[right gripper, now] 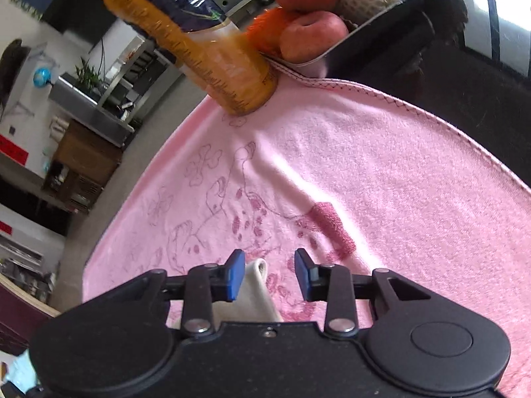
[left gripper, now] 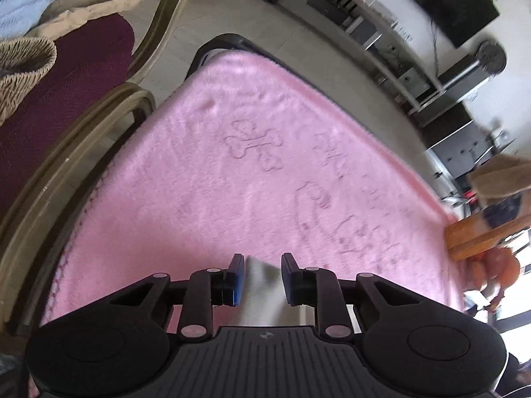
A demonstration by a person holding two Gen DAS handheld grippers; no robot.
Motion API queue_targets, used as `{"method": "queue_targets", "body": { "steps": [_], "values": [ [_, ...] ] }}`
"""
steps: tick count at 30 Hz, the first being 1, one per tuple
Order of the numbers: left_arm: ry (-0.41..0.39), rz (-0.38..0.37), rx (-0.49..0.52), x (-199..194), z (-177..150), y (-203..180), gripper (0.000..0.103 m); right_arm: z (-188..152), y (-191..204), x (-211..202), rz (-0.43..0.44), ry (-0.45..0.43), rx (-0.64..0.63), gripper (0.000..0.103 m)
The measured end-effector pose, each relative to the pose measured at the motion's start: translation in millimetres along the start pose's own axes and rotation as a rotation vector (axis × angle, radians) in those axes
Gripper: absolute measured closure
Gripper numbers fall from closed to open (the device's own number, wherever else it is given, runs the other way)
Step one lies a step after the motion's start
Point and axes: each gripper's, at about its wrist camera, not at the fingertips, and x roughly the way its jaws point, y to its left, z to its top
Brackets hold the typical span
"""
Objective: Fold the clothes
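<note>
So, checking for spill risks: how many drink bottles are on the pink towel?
1: the orange bottle stands at the pink towel's far edge, beside the fruit tray.

Garment: one small piece of cream-white cloth, lying on the pink towel near its closer edge. One end shows a rounded, doubled hem. In the left wrist view it appears as a pale, blurred strip. Kind of garment cannot be told.

Pink towel: spread flat, embroidered with bone and flower outlines.

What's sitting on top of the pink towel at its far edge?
An orange drink bottle stands on the pink towel; the fruit tray overlaps its hem. The table beneath is covered, unseen.
</note>
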Motion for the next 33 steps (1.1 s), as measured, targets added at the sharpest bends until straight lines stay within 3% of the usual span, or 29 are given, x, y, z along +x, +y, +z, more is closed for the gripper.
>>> {"method": "queue_targets", "body": {
  "steps": [4,9,14,17,22,28,29,31,33],
  "values": [
    [0.020,0.004,0.001,4,-2,-2,0.083,2,2,9,0.003,0.024,0.003,0.073],
    [0.012,-0.005,-0.016,4,1,1,0.091,0,9,19,0.004,0.049,-0.015,0.078],
    [0.030,-0.010,-0.040,12,5,6,0.090,-4,15,24,0.011,0.064,-0.033,0.078],
    [0.043,0.043,-0.055,18,7,9,0.090,-4,15,27,0.000,0.069,-0.035,0.078],
    [0.044,0.025,-0.084,17,10,16,0.086,-5,13,27,0.007,0.080,-0.018,0.078],
    [0.049,0.008,-0.085,25,9,16,0.089,-5,12,28,0.005,0.082,-0.023,0.078],
    [0.041,0.017,-0.083,24,9,15,0.097,-5,11,29,0.009,0.083,-0.016,0.080],
    [0.025,0.035,-0.080,22,8,14,0.101,-5,9,32,0.010,0.086,-0.006,0.094],
    [0.008,0.054,-0.077,20,6,14,0.103,-6,10,32,0.005,0.076,-0.022,0.096]
  ]
}}
